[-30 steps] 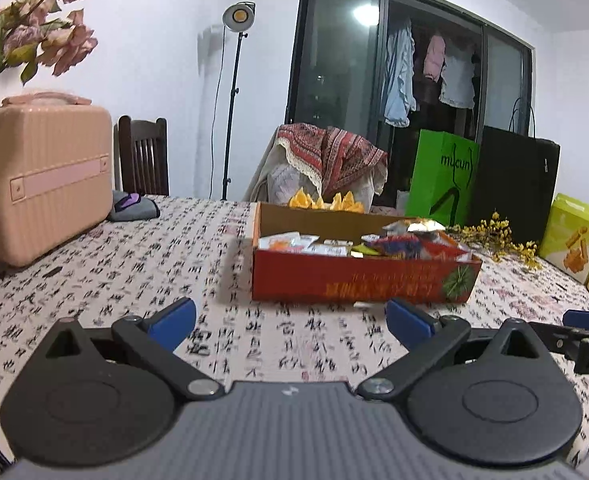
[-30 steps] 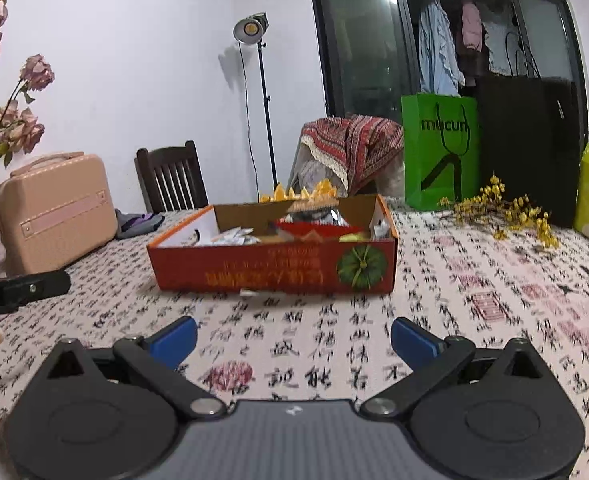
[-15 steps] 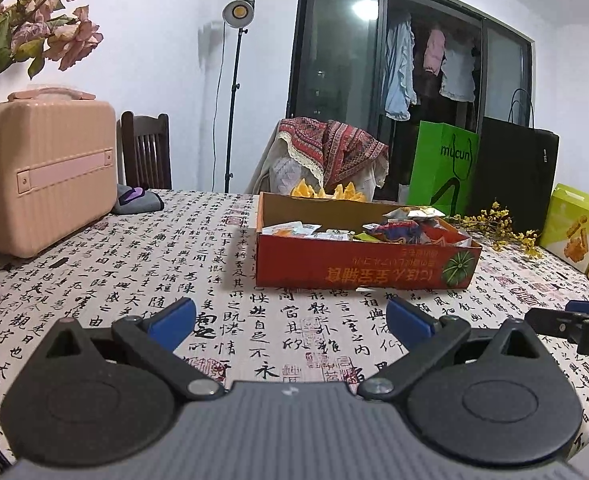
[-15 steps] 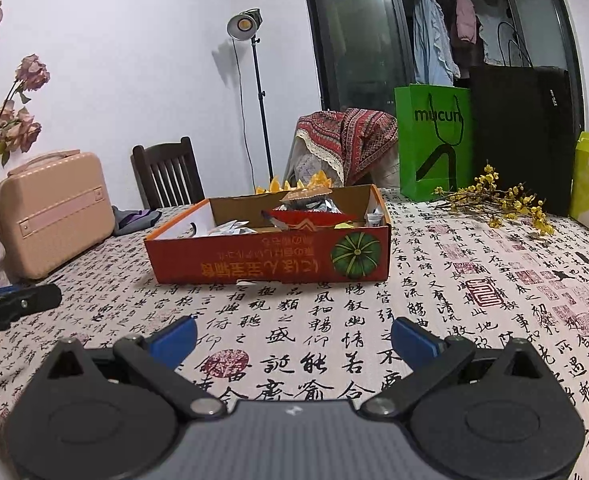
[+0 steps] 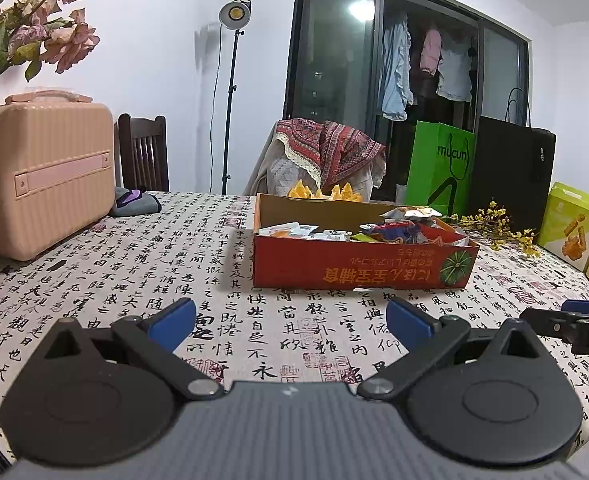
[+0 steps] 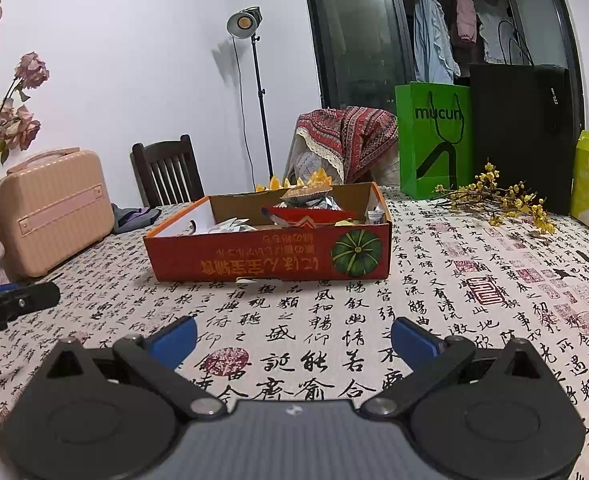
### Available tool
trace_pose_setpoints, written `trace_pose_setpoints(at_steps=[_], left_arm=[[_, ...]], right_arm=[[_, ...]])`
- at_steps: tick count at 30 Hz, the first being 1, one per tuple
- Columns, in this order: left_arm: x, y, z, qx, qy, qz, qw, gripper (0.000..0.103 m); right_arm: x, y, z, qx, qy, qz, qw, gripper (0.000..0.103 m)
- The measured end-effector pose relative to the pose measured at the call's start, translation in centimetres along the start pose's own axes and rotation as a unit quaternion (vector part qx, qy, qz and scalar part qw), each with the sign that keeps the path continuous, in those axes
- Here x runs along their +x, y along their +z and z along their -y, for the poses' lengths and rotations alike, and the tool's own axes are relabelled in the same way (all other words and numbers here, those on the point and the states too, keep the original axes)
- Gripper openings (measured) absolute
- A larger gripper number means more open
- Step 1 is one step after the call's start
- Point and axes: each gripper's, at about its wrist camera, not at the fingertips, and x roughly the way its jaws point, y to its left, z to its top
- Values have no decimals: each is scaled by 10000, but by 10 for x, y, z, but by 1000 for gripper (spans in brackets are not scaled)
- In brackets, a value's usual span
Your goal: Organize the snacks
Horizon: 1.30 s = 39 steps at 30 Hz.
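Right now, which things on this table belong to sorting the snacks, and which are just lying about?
Part of the job:
- red cardboard box
- snack packets piled inside it
- left claw, open
- right claw, open

Just lying about:
- pink suitcase
- green bag
- black bag
- yellow flower sprig
- floor lamp

Box (image 5: 358,268) sits mid-counter (image 5: 214,280), snacks (image 5: 394,228) in it; suitcase (image 5: 50,172) far left, bags (image 5: 442,168) behind right, chair (image 5: 144,152) behind.

Left gripper (image 5: 290,318): black linkage arms, round black housings, silver pivot screws, blue fingers (image 5: 173,317). Right gripper (image 6: 293,338) looks identical.
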Motion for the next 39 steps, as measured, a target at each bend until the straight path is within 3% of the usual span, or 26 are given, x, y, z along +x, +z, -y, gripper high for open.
trace_pose_setpoints(at_steps=[39], left_arm=[[-2, 0, 3, 76, -78, 61, 9999, 103]], right_arm=[[1, -3, 0, 0, -6, -7, 10000, 103]])
